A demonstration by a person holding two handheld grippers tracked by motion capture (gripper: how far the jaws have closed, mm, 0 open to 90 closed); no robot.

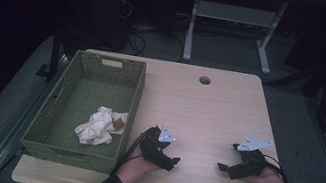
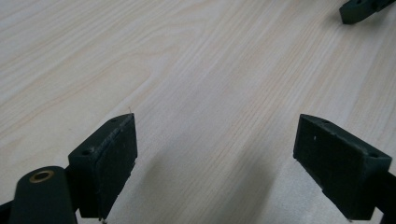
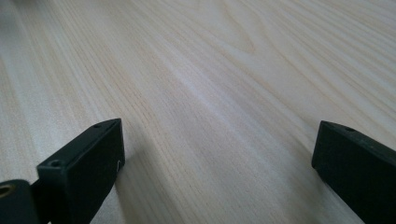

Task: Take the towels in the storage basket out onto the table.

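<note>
High view, near edge first: two hands at 6 o'clock, each around a gripper laid low on the pale wood bench (image 1: 208, 109). Left gripper (image 1: 173, 162) at about 7 o'clock, right gripper (image 1: 221, 167) at about 5 o'clock, tips turned toward each other, well apart. Left gripper view: jaws spread wide over bare wood, nothing between, the other gripper's tip at 1 o'clock. Right gripper view: jaws likewise spread wide, bare grain between. Farther off at 9 o'clock, a green woven basket (image 1: 134, 102) just beside the left gripper, holding a crumpled white cloth (image 1: 96, 128) with a small brown lump (image 1: 117, 124) on it. Beyond, at 12 o'clock, a round hole (image 1: 204, 80) in the bench top.
</note>
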